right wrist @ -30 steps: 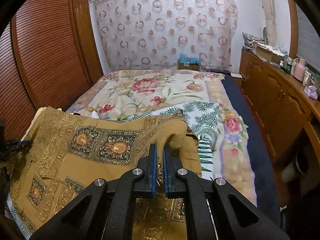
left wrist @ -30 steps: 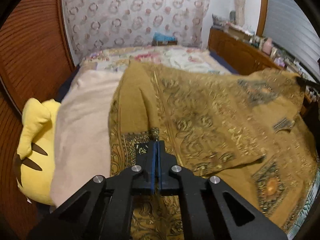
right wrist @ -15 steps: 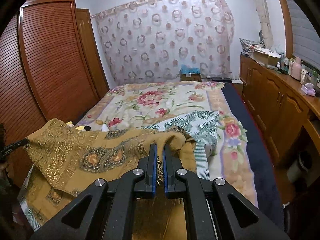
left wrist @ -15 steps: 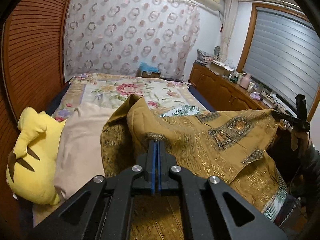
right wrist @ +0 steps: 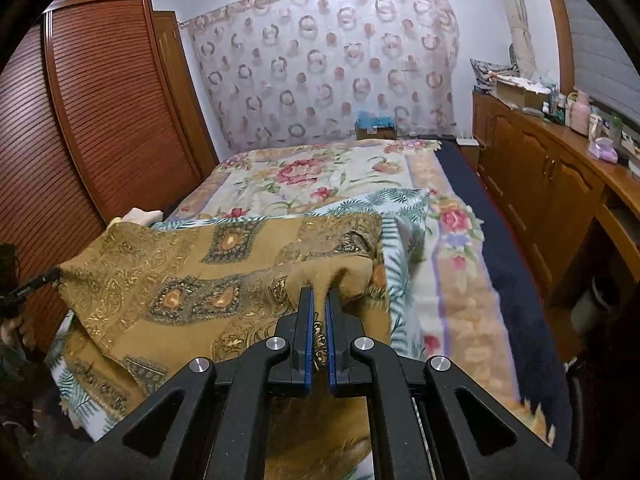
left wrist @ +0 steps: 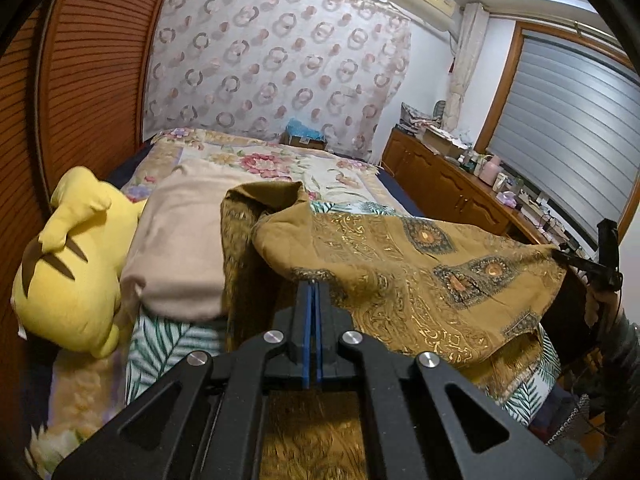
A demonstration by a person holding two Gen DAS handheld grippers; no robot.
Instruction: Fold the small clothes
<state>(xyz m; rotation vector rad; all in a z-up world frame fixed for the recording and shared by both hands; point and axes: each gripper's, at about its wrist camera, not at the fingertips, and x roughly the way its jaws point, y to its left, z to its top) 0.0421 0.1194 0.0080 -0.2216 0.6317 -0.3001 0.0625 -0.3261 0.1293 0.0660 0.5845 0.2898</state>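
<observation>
A mustard-gold patterned garment [left wrist: 400, 264] with dark medallion motifs hangs stretched in the air above the bed. My left gripper [left wrist: 311, 286] is shut on one edge of it. My right gripper [right wrist: 318, 294] is shut on the opposite edge of the garment [right wrist: 208, 276]. In the left wrist view the right gripper [left wrist: 588, 266] shows at the far right, pinching the cloth. In the right wrist view the left gripper [right wrist: 34, 282] shows at the far left, pinching the other end. The cloth sags a little between them and drapes down below both grippers.
The bed carries a floral blanket [right wrist: 304, 172] and a palm-leaf sheet [right wrist: 404, 204]. A yellow plush toy [left wrist: 68, 264] and a beige pillow [left wrist: 180, 240] lie at the left. A wooden wardrobe [right wrist: 100, 120] stands left; a wooden cabinet [right wrist: 552, 184] with bottles runs along the right.
Both grippers have risen with the garment, lifting it off the bed. The cloth now hangs stretched between them, and more of the room and bed shows beyond it.
</observation>
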